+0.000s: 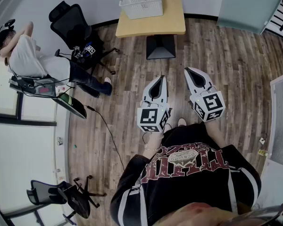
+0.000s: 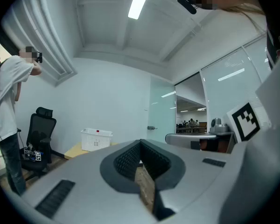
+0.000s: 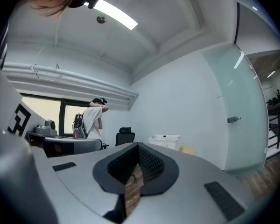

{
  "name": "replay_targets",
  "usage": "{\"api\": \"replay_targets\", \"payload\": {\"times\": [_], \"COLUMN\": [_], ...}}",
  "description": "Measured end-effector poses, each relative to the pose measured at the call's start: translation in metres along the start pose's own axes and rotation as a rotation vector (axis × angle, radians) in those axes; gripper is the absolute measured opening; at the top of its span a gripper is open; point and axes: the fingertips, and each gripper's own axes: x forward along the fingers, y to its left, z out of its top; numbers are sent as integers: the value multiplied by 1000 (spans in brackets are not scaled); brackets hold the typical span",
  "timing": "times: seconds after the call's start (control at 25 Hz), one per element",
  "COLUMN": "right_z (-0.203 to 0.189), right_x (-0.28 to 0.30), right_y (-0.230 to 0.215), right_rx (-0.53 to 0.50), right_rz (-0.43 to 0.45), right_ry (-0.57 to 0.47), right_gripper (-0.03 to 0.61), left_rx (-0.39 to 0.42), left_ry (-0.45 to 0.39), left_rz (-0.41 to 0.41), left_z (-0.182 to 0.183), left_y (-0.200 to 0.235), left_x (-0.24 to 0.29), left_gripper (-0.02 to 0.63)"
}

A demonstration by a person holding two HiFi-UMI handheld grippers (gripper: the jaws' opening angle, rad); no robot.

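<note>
- the left gripper (image 2: 141, 144) has its two jaws clenched tip to tip, with nothing held between them; a thin strip of wooden floor (image 1: 132, 98) shows through the slit behind the tips.
- the right gripper (image 3: 138, 147) is the same: jaws pressed together at the tips and empty, with a strip of floor showing through its slit.
- in the head view both grippers hang in the air side by side, near each other but not touching, and they point forward, away from the wearer's dark sweatshirt (image 1: 193, 173).
- the nearest thing ahead of them is a small wooden table (image 1: 172, 20), well apart from both tips, standing by the far wall.
- a white basket (image 1: 141, 1) sits on the left half of the table, with a small red spot on it.
- a black office chair (image 1: 73, 25) stands left of the table.
- a person in a white shirt (image 1: 33, 55) stands beside that chair, arms raised to the head.
- a frosted glass panel (image 1: 245, 6) stands right of the table.
</note>
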Motion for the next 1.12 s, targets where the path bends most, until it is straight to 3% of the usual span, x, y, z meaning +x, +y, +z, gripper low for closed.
{"api": "replay_targets", "payload": {"times": [0.6,1.12], "right_z": [-5,-6], "right_x": [21,63], "right_y": [-21,-20], "right_rx": [11,39], "right_rz": [45,61], "right_ry": [19,10], "right_gripper": [17,17], "left_rx": [-14,-5], "left_ry": [11,13], "left_rz": [38,46], "left_z": [-6,-5], "left_y": [5,40], "left_x": [23,43], "left_gripper": [47,48]}}
